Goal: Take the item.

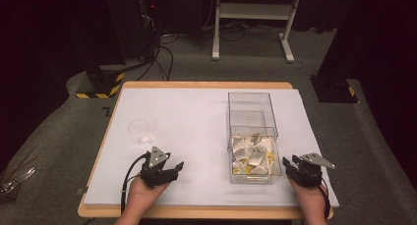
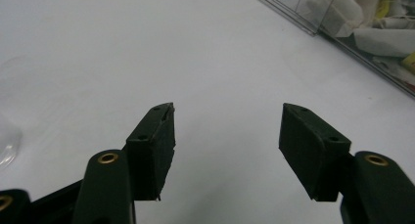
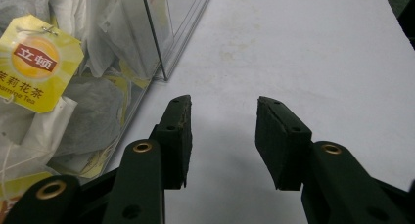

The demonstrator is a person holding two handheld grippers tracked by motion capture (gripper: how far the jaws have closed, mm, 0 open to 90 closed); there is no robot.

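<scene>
A clear plastic box (image 1: 253,136) stands right of the table's middle; its near half holds several tea bags (image 1: 252,155) with yellow tags. A small clear glass cup (image 1: 140,132) sits at the left. My left gripper (image 1: 176,168) hovers near the front edge below the cup, open, with bare white table between its fingers (image 2: 155,145). My right gripper (image 1: 289,164) is just right of the box's near corner, open and holding nothing. Through the box wall (image 3: 147,38) in the right gripper view I see tea bags and a yellow tag (image 3: 36,62).
The white table top (image 1: 196,122) spreads between cup and box. The box's far half (image 1: 249,109) holds nothing. Beyond the table are a white stand's legs (image 1: 253,18), cables, and a black-and-yellow striped base (image 1: 101,85) on grey floor.
</scene>
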